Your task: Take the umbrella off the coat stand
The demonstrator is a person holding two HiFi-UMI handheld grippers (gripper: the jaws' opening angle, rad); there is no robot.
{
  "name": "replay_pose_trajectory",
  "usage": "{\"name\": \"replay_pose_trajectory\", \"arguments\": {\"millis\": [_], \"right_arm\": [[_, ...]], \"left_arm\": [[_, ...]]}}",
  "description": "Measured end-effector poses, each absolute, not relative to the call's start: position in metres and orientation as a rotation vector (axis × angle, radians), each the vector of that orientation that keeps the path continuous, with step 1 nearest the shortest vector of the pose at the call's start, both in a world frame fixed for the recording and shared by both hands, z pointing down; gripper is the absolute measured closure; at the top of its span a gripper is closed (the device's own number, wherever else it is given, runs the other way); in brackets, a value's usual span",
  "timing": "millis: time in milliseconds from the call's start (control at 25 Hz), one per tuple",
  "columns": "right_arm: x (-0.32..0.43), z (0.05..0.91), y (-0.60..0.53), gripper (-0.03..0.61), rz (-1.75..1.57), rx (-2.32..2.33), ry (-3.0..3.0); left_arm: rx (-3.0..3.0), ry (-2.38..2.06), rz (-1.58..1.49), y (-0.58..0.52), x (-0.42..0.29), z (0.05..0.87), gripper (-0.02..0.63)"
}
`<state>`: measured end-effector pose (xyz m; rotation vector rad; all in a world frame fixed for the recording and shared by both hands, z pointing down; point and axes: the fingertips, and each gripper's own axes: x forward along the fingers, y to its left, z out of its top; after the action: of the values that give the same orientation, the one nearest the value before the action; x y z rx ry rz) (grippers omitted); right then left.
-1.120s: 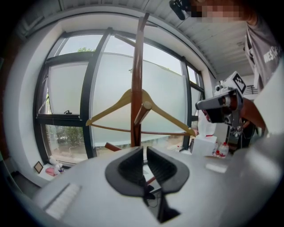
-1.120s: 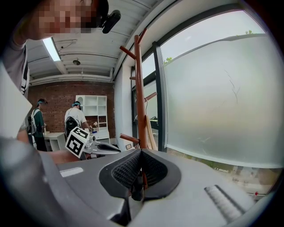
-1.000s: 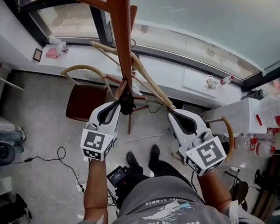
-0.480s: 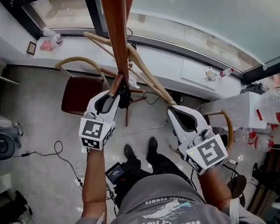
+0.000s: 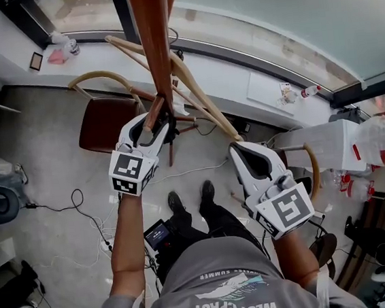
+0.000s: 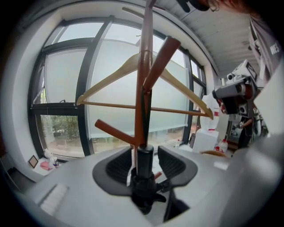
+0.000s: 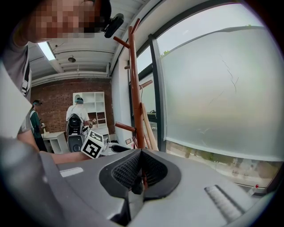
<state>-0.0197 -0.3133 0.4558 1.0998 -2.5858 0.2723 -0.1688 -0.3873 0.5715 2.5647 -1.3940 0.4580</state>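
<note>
The umbrella [image 6: 145,165] is at the coat stand [image 5: 152,45], close against its brown pole and below the wooden hanger [image 6: 108,77] hooked higher up the same pole. Its thick, round black part stands upright between the two jaws of the left tongs [image 6: 146,154]. A thin dark line runs up from that part along the pole, toward the fork where a slanted peg [image 6: 162,57] leaves the stand. Its long axis therefore runs up and down, parallel with the pole. I cannot tell which end is the handle, or exactly where it is hooked.

The left tongs have just been opening. The jaws stand apart with a gap on either side of the black part, so the umbrella is between them but not gripped. By my judgement the stand, not the tongs, carries it. The tongs come at it from the person's side of the stand, tipped a little downward. This sets the jaws square across the upright umbrella, a sensible way to take hold of something hanging like this.

The right tongs [image 7: 141,151] are clenched, the jaw tips meeting with nothing I can make out between them. They sit to the right of the stand, apart from both the pole and the umbrella, probably kept out of the way while the left does the work. The umbrella is not yet off the stand.
</note>
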Motion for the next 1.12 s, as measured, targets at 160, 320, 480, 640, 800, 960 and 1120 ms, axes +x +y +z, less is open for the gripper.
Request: {"name": "replay_pose_trajectory", "arguments": {"millis": [160,320,480,640,800,960,1120], "right_arm": [[-0.019,0.461,-0.314,0.577,0.282,1.1,-2.579],[-0.018,0.465,-0.314,0.577,0.293,1.1,-2.569],[-0.016,0.472,-0.315,0.577,0.307,1.103,-2.555],[-0.013,0.478,-0.316,0.577,0.319,1.106,-2.542],[-0.011,0.481,-0.316,0.577,0.326,1.111,-2.532],[-0.009,0.483,-0.316,0.577,0.331,1.116,-2.523],[-0.008,0.481,-0.315,0.577,0.332,1.119,-2.52]], "left_arm": [[2.565,-1.382,0.456,-0.392,-0.165,0.578,0.414],[2.568,-1.37,0.45,-0.397,-0.163,0.582,0.402],[2.569,-1.359,0.446,-0.402,-0.16,0.588,0.395],[2.568,-1.353,0.446,-0.406,-0.156,0.595,0.395],[2.571,-1.346,0.441,-0.408,-0.153,0.597,0.397],[2.578,-1.336,0.439,-0.409,-0.15,0.599,0.427],[2.573,-1.355,0.417,-0.41,-0.152,0.598,0.457]]}}
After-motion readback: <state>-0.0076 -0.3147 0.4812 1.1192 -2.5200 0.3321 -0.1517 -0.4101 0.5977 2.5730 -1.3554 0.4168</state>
